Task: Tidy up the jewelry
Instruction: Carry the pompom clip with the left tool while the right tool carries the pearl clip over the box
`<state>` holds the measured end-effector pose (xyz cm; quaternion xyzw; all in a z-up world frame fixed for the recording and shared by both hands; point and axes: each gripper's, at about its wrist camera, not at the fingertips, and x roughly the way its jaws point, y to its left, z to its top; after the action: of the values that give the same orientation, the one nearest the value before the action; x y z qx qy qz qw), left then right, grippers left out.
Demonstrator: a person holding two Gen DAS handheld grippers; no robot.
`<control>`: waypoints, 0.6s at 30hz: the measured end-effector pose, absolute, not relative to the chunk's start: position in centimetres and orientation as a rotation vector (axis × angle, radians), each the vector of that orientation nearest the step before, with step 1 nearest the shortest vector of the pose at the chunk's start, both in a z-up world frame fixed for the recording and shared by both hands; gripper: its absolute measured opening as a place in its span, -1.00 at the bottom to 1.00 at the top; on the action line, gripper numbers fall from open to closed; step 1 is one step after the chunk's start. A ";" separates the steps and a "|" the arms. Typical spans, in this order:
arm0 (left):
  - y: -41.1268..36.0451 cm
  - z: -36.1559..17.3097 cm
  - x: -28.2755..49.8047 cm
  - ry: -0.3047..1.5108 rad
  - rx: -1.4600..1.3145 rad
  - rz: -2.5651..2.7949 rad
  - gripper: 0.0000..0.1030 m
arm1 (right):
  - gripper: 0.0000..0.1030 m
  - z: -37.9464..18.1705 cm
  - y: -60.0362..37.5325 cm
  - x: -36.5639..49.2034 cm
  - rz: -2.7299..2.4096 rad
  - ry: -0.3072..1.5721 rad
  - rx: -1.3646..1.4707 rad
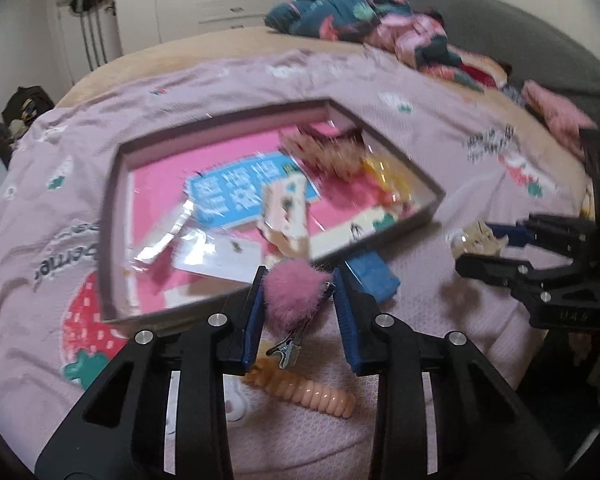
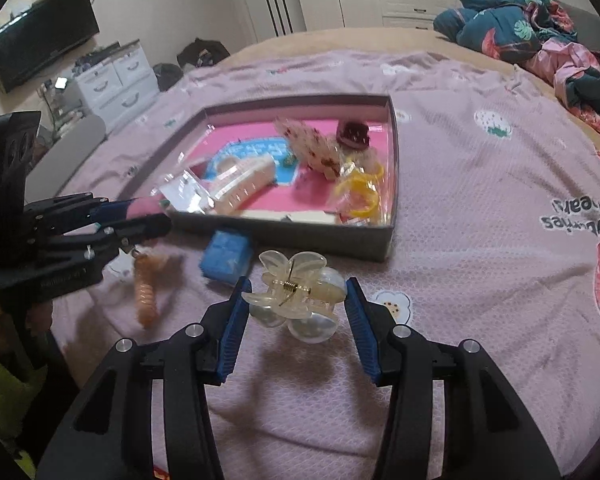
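Bedroom furniture rings the scene: white drawers and a dark television at far left, white wardrobe doors behind, and a bed spread with a pink strawberry-print sheet. A heap of teal and pink bedding lies at its far right.

Low at the left, the left gripper reaches forward toward the near wall of the grey box, its fingers roughly level with the sheet. Its blue pads stand moderately apart, and a pink pom-pom hair clip sits between them; the left pad seems to touch the fluff, but whether the clip is actually clamped cannot be told. The clip's metal bar runs diagonally, with the alligator end pointing down toward the camera. Beneath it on the sheet lies an orange spiral hair tie, long axis running left to right in the left wrist view. A blue block rests just beside the box's near wall.

Inside the box, on a pink liner, lie a cream claw clip, a floral clip, a dark red clip and yellow clips.

Further right, the right gripper points toward the box, spread wide around a translucent flower claw clip on the sheet, neither pad clearly touching it. Its spring hinge faces up, with the long axis running across the fingers.
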<state>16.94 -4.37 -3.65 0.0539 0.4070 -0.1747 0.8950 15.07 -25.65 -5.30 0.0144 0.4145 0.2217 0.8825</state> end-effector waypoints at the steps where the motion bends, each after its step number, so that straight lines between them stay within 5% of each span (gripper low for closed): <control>1: -4.0 -3.3 16.8 0.834 0.100 -0.355 -0.53 | -0.10 -4.8 -25.6 14.9 0.468 0.850 0.028; 18: 4.4 1.1 18.8 0.741 -0.113 -0.129 -0.53 | -0.10 1.7 -21.8 18.1 0.516 0.688 -0.008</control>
<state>18.77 4.42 1.10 -0.0553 0.3616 -0.0629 0.9286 18.08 -21.79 1.74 -0.0040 0.3333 0.2504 0.9090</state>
